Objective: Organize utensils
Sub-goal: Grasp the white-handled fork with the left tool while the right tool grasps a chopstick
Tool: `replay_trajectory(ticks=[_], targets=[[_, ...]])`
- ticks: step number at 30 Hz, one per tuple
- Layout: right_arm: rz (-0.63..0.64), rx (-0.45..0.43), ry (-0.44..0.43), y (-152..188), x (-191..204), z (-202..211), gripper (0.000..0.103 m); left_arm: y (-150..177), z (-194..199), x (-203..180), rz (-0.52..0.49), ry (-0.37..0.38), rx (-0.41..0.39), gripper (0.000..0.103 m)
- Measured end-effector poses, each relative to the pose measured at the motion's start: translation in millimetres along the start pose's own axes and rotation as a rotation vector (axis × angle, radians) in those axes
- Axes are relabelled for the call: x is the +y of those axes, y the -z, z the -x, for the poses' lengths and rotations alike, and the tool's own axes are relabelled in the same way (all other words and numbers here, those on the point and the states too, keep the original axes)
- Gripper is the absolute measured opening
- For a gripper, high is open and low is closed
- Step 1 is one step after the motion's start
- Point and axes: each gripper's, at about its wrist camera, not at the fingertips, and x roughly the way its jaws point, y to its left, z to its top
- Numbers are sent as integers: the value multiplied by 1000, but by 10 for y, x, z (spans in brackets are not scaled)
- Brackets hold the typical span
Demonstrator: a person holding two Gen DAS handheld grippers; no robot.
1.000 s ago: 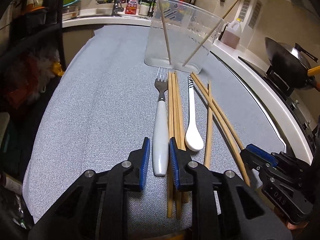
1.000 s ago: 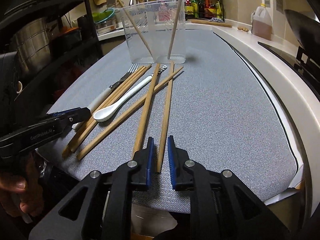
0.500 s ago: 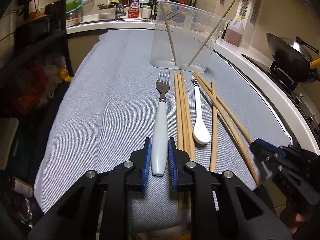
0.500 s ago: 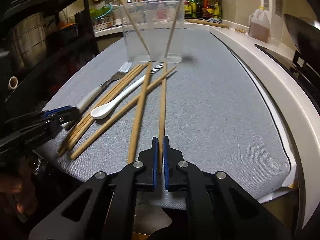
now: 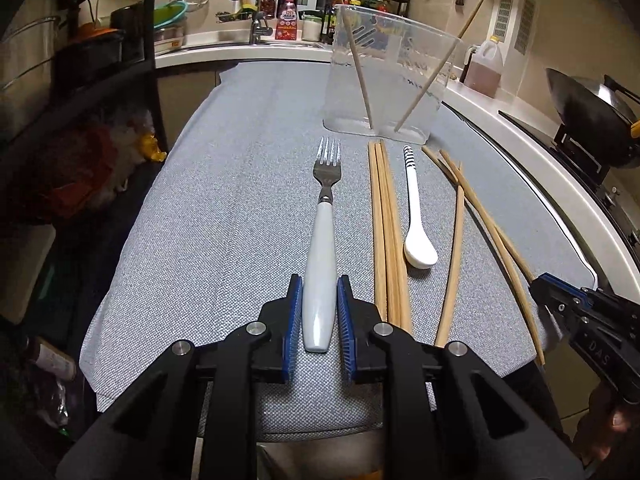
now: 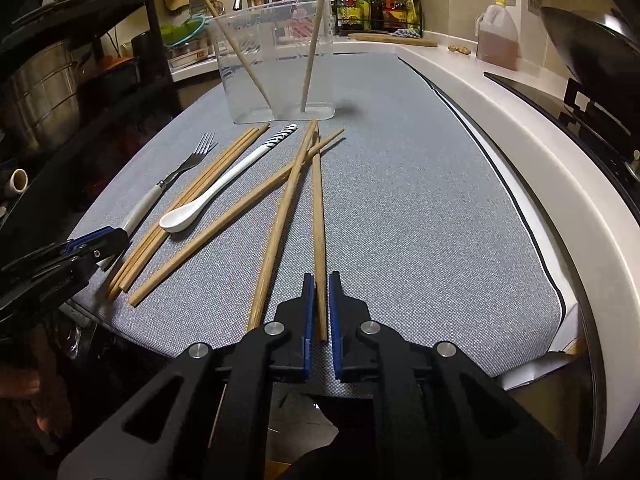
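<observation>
Blue-padded, the left gripper (image 5: 318, 316) pinches the white handle of the fork (image 5: 322, 240) lying on the grey mat (image 5: 208, 240); the right gripper (image 6: 319, 312) pinches 1 chopstick (image 6: 318, 220). Between them lie more chopsticks and a white spoon (image 5: 416, 216). Beyond, the clear plastic container (image 5: 388, 76) holds only 2 chopsticks, so most sorting remains.

Each claw is matte black plastic with angular arms, triangular cut-outs and round silver screws at the joints. The left claw (image 5: 319, 322) and right claw (image 6: 319, 312) carry ribbed blue pads (image 5: 293, 316) on their inner faces. White lettering marks a claw's side. Bare skin of a hand (image 5: 608, 432) shows behind it.
</observation>
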Motion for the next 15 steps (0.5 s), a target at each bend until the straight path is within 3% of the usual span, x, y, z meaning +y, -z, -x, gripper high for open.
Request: replay_trajectory(ticks=[15], targets=[[12, -56, -16, 38, 3, -18, 9, 16, -20, -12, 8, -15, -25, 19]])
